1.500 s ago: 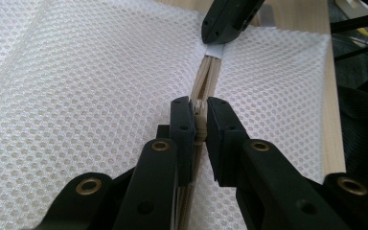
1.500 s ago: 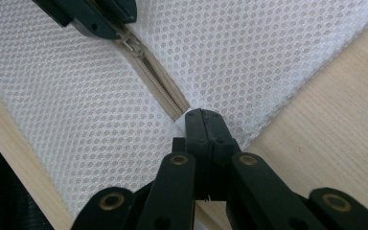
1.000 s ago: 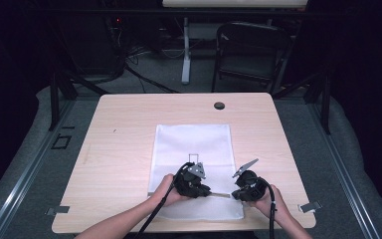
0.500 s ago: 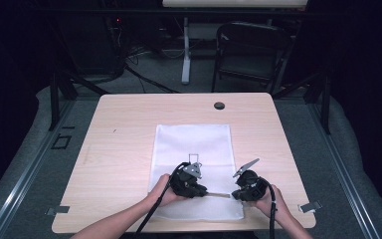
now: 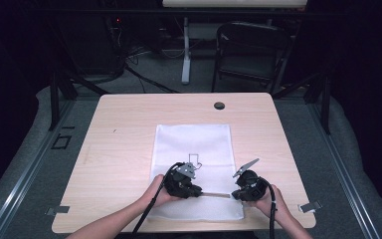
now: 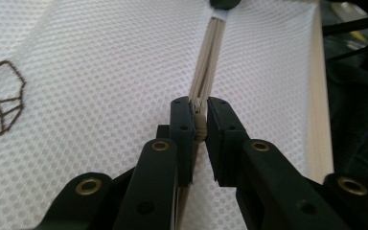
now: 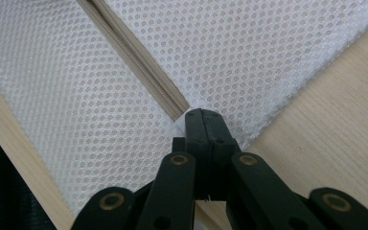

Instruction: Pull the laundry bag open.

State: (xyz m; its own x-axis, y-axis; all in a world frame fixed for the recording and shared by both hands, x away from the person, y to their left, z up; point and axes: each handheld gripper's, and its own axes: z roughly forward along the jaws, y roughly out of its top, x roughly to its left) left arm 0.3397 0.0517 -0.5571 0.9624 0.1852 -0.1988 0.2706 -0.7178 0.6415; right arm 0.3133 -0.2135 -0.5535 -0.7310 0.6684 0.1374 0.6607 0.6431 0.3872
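My left gripper [image 5: 197,191] has shifted slightly left, still pinching the beige zipper [image 5: 216,195] of the white mesh bag [image 5: 194,144]; my right gripper [image 5: 234,195] stays clamped on the bag's zipper end.

White perforated mesh laundry bag [image 5: 194,149], rectangular, lay flat on the table's near half, a small dark outline emblem [image 5: 195,159] at its centre. Beige zipper [image 5: 216,195] ran along the near edge, drawn taut; whether it was open or closed could not be told.
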